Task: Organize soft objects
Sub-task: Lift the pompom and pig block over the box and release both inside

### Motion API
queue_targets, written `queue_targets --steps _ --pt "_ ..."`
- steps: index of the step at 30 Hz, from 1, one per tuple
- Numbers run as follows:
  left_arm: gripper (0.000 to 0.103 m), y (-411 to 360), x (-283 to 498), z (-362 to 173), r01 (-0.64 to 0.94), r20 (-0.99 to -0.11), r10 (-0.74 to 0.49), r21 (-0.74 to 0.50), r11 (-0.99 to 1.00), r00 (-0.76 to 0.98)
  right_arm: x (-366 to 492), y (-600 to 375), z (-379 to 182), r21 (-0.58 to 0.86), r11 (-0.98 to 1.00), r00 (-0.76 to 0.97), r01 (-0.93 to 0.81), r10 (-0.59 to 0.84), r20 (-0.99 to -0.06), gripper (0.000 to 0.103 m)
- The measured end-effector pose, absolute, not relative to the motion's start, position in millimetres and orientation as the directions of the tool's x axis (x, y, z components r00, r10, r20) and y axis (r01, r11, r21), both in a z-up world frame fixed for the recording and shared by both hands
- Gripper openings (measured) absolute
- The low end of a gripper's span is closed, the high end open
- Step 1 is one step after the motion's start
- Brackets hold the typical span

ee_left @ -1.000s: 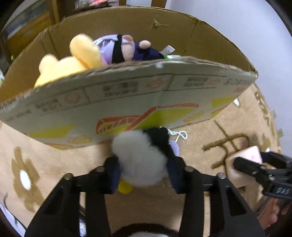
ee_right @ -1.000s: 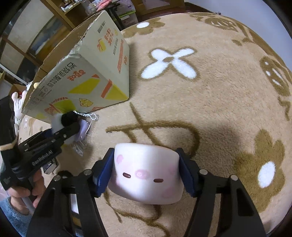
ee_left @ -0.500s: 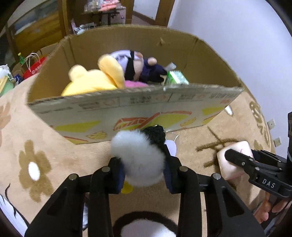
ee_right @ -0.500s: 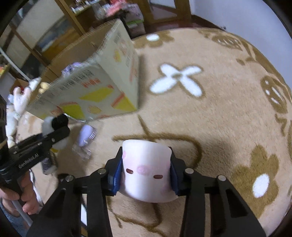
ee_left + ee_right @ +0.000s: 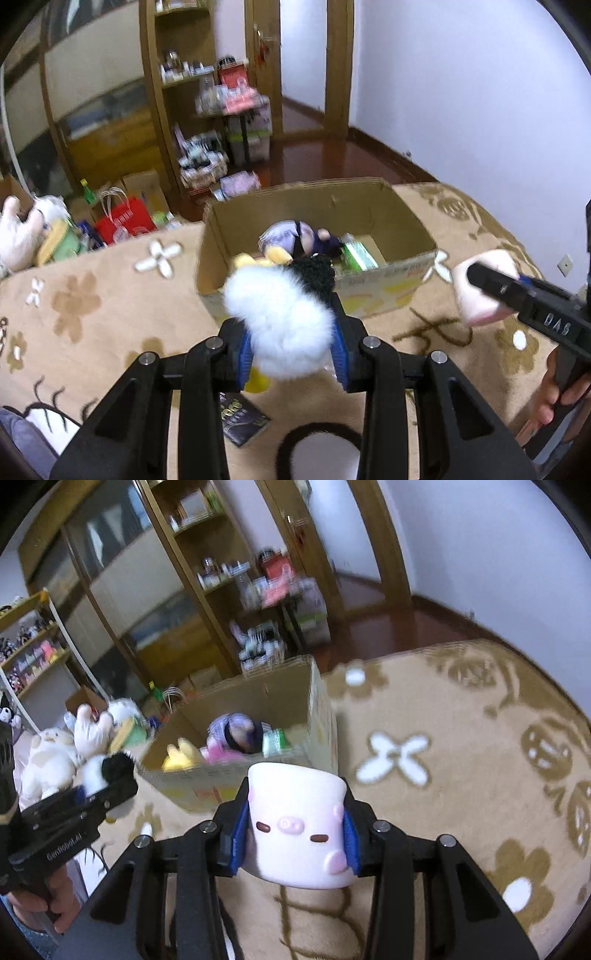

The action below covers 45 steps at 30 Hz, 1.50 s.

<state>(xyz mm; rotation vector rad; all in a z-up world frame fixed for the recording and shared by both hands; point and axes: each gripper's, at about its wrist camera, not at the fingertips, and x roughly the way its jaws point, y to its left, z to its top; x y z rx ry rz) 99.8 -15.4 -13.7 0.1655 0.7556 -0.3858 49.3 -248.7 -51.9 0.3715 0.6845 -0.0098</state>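
My left gripper [image 5: 290, 345] is shut on a fluffy white and black plush [image 5: 280, 321] and holds it high above the carpet, in front of an open cardboard box [image 5: 391, 218]. My right gripper [image 5: 295, 834] is shut on a white marshmallow-like pig plush [image 5: 297, 823], also raised, to the right of the box [image 5: 280, 694]. The box holds a purple and black doll [image 5: 295, 236], a yellow plush [image 5: 181, 757] and a green packet [image 5: 358, 256]. Each gripper shows in the other's view: the right one [image 5: 476, 277] and the left one [image 5: 110, 786].
A beige flower-patterned carpet [image 5: 461, 775] covers the floor. A small dark packet [image 5: 240, 415] lies on it below my left gripper. White plush toys [image 5: 74, 746] and bags [image 5: 125, 218] sit at the left. Wooden shelves [image 5: 199, 92] stand behind the box.
Both grippers have risen well above the carpet with their plushes. The views now look down into the box from higher up and show the room behind.
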Motion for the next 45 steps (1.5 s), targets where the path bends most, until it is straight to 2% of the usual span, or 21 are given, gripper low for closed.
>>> queue_targets --steps 5,10,14,21,30,45 --pt "0.034 -12 101 10 0.430 -0.611 -0.337 0.007 0.903 0.716 49 -247 -16 0.290 0.953 0.853 0.081 0.084 -0.515 0.044" --pt "0.034 -13 116 29 0.422 -0.551 -0.339 0.026 0.906 0.762 59 -247 9 0.287 0.957 0.900 0.043 0.088 -0.426 0.044" --pt "0.034 -11 125 35 0.399 -0.509 -0.323 0.044 0.916 0.798 69 -247 24 0.287 0.958 0.914 0.023 0.097 -0.395 0.045" --pt "0.034 -3 141 38 0.387 -0.437 -0.354 -0.014 0.922 0.827 94 -236 35 0.216 0.976 0.930 -0.026 0.103 -0.352 0.047" --pt "0.034 -5 169 5 0.350 -0.509 -0.306 -0.010 0.937 0.805 124 -233 14 0.251 0.967 0.923 -0.053 0.143 -0.358 0.049" --pt "0.038 -14 203 -48 0.370 -0.651 -0.310 -0.049 0.928 0.693 160 -237 -37 0.295 0.954 0.863 -0.042 0.184 -0.471 0.057"
